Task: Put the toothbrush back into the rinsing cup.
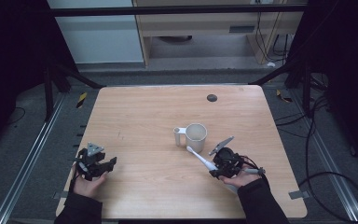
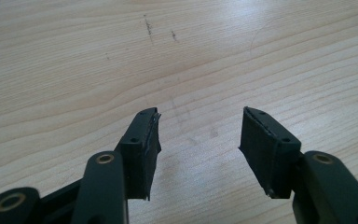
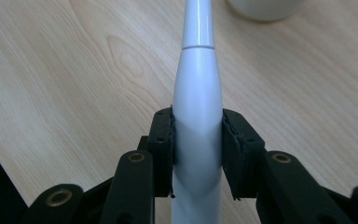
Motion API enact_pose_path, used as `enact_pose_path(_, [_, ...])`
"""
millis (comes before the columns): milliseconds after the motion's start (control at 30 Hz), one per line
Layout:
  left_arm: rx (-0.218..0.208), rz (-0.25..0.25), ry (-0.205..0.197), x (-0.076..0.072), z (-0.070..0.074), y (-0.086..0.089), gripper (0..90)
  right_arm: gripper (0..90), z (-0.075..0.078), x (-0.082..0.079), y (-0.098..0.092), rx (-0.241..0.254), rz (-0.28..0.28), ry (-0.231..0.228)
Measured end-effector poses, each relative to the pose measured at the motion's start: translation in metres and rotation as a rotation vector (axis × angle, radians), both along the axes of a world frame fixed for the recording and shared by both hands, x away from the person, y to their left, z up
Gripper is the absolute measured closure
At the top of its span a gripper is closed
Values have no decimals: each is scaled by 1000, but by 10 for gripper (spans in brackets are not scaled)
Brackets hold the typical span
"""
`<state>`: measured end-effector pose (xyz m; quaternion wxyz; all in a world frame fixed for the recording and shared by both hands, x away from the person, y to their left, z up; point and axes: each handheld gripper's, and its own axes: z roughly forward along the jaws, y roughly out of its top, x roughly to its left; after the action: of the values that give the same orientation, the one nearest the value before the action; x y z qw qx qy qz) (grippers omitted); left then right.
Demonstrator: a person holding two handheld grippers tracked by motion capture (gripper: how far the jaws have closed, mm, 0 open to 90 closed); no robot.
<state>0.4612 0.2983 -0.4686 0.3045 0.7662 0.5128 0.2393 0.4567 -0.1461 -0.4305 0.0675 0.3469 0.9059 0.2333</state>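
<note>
Gripping a white electric toothbrush (image 3: 198,126) by its thick handle, right hand-held gripper (image 3: 198,140) low in the middle of the right gripper view, both black pads pressed flat against the handle's sides, slim neck running up and out through the top edge of that frame toward the pale base of a mug (image 3: 265,8) at upper right. Seen in the high view as a slanted white stick (image 1: 200,157) right of centre, brush end up-left and just below the mug (image 1: 196,136), handle end buried in the right hand-held gripper (image 1: 216,169) at lower right, hand and dark sleeve entering from the bottom edge. Standing upright on the bench (image 1: 158,112), white mug with its handle turned to the left of the frame, near the toothbrush tip but whether touching it, cannot tell. Resting at lower left of the high view, left hand-held gripper (image 1: 109,164), well apart from mug and toothbrush; jaws spread wide in the left gripper view (image 2: 199,140), nothing between the pads, bare pale wood grain with faint scuff marks behind. Small dark round spot (image 1: 211,98) toward the upper right of the bench top.
</note>
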Motion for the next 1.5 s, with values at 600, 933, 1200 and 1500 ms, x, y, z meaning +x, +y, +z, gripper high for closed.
enact_pose_path(600, [-2,1,-4,0,0,0,459,667,41,-2,-14,332,-146,-286])
enact_pose_path(933, [1,1,-8,0,0,0,456,667,50,10,-9,466,-248,-404])
enact_pose_path(1200, [4,2,-12,0,0,0,453,667,61,21,-2,557,-310,-502])
enact_pose_path(1500, [6,2,-13,0,0,0,452,667,67,38,9,612,-361,-560])
